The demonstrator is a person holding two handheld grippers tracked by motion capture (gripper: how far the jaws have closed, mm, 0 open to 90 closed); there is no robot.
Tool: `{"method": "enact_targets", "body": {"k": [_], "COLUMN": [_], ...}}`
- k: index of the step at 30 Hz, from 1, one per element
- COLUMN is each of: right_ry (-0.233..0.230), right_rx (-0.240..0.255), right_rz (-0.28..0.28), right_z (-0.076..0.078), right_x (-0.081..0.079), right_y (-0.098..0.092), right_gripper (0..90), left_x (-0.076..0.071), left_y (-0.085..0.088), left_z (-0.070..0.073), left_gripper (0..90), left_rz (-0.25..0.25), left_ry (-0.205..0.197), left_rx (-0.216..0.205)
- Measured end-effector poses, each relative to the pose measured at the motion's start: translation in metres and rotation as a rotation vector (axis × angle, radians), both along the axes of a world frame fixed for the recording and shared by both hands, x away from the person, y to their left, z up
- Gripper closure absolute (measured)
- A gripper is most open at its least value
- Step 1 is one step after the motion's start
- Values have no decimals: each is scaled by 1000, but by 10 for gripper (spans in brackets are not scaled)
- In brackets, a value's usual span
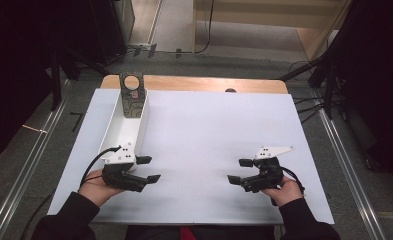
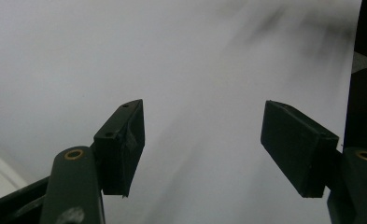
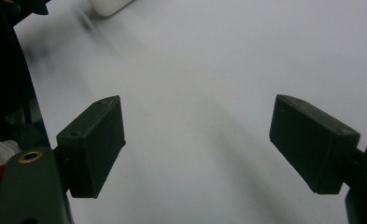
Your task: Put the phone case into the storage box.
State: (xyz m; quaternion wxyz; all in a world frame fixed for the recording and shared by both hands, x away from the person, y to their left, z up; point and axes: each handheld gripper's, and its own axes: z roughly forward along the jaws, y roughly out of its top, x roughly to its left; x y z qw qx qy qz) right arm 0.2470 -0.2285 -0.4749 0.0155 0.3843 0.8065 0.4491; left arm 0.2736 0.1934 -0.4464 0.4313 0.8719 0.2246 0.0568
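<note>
- White sheet [image 1: 209, 145] covers most of the light wooden table [image 1: 194, 83], and the big middle part of it has nothing on it.
- Next in size is the long white open tray [image 1: 129, 127], which lies on the left side of the sheet and runs away from the person.
- At the far end of the tray a flat dark plate with a round hole [image 1: 132, 95] leans up against the wall. It looks like the thing to work with, because it is the only loose thing near the grippers.
- The left gripper [image 1: 149, 169] is in the left hand [image 1: 96, 187], just beside the near end of the tray. Its two black jaws stand wide apart and hold nothing; in the left gripper view only white sheet lies between them.
- The right gripper [image 1: 240, 170] is in the right hand [image 1: 288, 190], well apart from the tray on the other side of the sheet. Its jaws are wide too, with nothing between them.
- I think the job is at its very start or its very end: no gripper holds or touches the plate.
- If it is the start, all the work is left: reach, grab, lift out.
</note>
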Motion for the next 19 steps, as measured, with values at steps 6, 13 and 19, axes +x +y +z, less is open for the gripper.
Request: {"method": "enact_targets", "body": {"k": [6, 13, 19], "right_ry": [3, 1, 1], "right_rx": [-3, -7, -11], "right_rz": [3, 6, 5], "right_z": [0, -1, -1], "right_x": [0, -1, -1], "right_y": [1, 1, 1], "right_gripper": [171, 171, 172], "left_x": [2, 2, 3], "left_y": [1, 2, 3], "left_z": [-1, -1, -1], "left_gripper": [301, 301, 301], "left_rz": [-1, 6, 7], "left_ry": [4, 5, 9], "left_rx": [2, 1, -1]}}
